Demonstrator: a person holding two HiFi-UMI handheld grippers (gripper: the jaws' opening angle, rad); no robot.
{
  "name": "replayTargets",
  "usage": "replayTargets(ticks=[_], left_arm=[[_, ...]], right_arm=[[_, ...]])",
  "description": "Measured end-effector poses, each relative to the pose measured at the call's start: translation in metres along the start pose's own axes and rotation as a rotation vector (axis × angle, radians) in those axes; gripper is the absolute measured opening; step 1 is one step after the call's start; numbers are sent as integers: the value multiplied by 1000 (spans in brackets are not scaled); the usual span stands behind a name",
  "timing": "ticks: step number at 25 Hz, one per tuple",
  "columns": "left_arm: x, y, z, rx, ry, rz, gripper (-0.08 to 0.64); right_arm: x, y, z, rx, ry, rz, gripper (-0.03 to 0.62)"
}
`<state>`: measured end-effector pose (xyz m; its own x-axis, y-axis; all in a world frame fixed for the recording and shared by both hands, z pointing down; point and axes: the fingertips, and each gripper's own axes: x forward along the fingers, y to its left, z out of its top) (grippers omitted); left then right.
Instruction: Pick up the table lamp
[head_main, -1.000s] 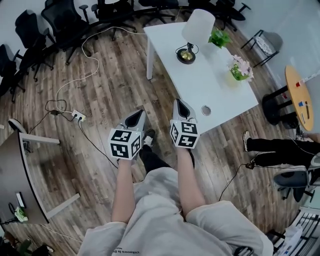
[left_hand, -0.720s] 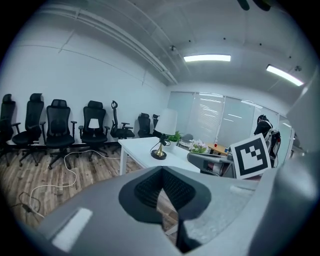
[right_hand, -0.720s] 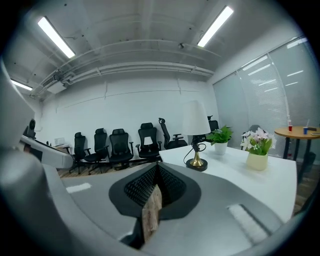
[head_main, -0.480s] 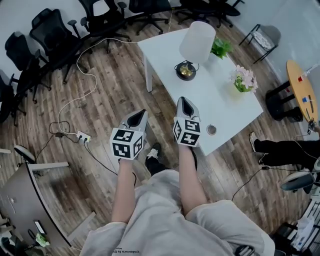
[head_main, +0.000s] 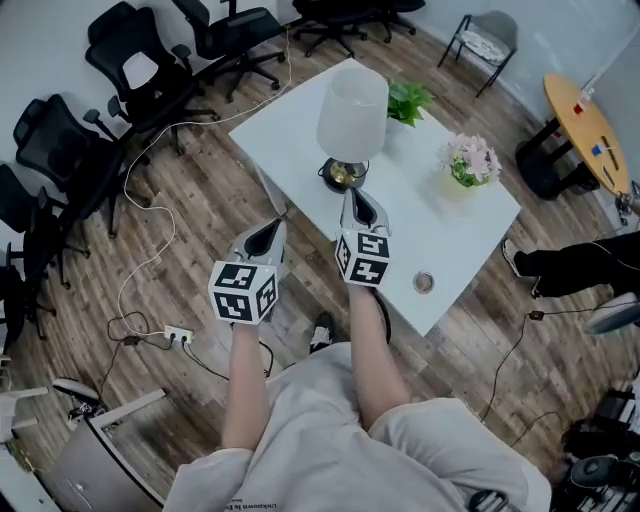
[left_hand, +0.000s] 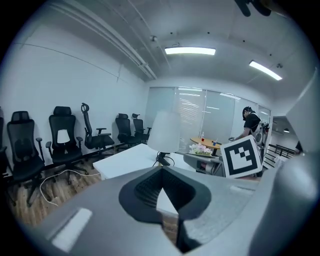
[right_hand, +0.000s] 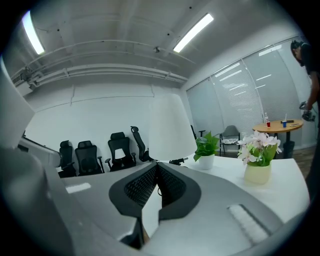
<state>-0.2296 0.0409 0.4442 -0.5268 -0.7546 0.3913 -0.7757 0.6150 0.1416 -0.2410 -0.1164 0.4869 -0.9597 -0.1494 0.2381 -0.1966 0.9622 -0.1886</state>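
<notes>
— Where's the table lamp?
— Upper centre, upright on the white table. Office chairs line the upper left; wooden floor.
— Claws?
— Left gripper and right gripper: both closed, empty.

The white drum-shaded table lamp has a matt, cloth-like shade above a glossy dark base with a brassy metal gleam. The square white table looks smooth, with a soft satin finish. The brown plank floor shows wood grain under a low sheen. The black office chairs look mesh-backed. The grey left gripper and grey right gripper are matt plastic, and their dark pads are finely ribbed. The person's pale grey shorts are soft cloth.
</notes>
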Motion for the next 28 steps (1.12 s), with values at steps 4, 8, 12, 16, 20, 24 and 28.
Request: replayTargets(ticks=[4,8,12,16,20,24,28], left_arm=[[25,1,17,31,-11,-56,2],[50,-6,33,46,-13,-112,2],[72,-20,43,61,-5,-178,2],[94,-32,43,87,21,-263,2],[109,-31,40,125,60,-360,1],[118,-20,47,157,64,-463,2],[117,5,58,190,68,-544,2]], right_arm=[[7,-15,-5,-6,13,-43,25],[2,-40,-17,5,43,-101,25],[-7,-55,-22,16,58,-150,25],[-9,-67,-19,33,44,-217,25],[-9,-72,-29,72,47,-323,25],[-7,-62,-35,60,51,-399,25],[-10,-46,-49,121,47,-495,25]])
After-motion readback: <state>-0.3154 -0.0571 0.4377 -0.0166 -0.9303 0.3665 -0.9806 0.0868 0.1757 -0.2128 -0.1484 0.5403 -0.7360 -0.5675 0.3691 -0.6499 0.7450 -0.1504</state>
